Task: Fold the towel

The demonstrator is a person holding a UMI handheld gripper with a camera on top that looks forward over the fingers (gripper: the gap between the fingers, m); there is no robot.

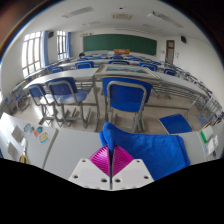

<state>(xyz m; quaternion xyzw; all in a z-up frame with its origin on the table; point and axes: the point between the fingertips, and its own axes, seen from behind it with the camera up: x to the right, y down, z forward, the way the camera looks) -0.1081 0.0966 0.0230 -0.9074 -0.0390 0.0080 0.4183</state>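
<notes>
A blue towel (150, 148) lies on the white desk (60, 150) just ahead of my fingers, bunched and spreading to the right. My gripper (111, 158) is shut on an edge of the towel: the two magenta pads (100, 160) meet at the middle and the blue cloth rises straight from between their tips. The pinched part of the cloth is hidden between the pads.
Small items lie on the desk at the left (30, 135). A blue chair (127, 100) stands just beyond the desk. Rows of desks and blue chairs (55, 92) fill the classroom, with a green board (120, 44) on the far wall. Another blue cloth (175, 122) lies on a desk at right.
</notes>
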